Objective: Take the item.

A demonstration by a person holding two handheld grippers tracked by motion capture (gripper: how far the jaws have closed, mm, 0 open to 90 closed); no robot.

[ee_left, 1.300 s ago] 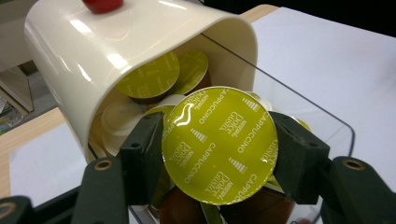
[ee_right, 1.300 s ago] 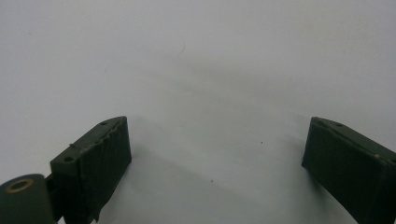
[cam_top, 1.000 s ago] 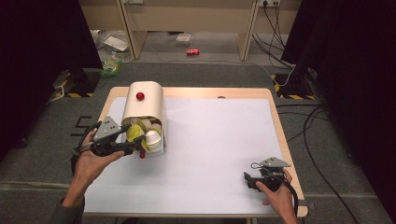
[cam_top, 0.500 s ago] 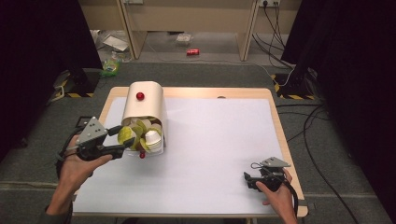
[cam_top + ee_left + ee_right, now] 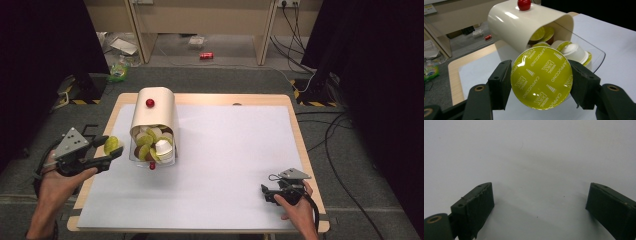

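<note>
A cream capsule holder with a red knob lies on its side at the table's left, its open end showing several yellow-green and white coffee capsules. My left gripper is left of it at the table's edge, shut on a yellow-green cappuccino capsule. In the left gripper view that capsule sits lid-forward between the jaws, with the holder behind it. My right gripper rests low at the front right, open, with bare white table between its jaws.
A white sheet covers the wooden table. A clear tray juts from the holder's open end. On the floor beyond lie a red can, a green packet and cables.
My left gripper has drawn away leftward from the holder's open end, carrying the yellow-green capsule out to the table's left edge. The right gripper has stayed put.
</note>
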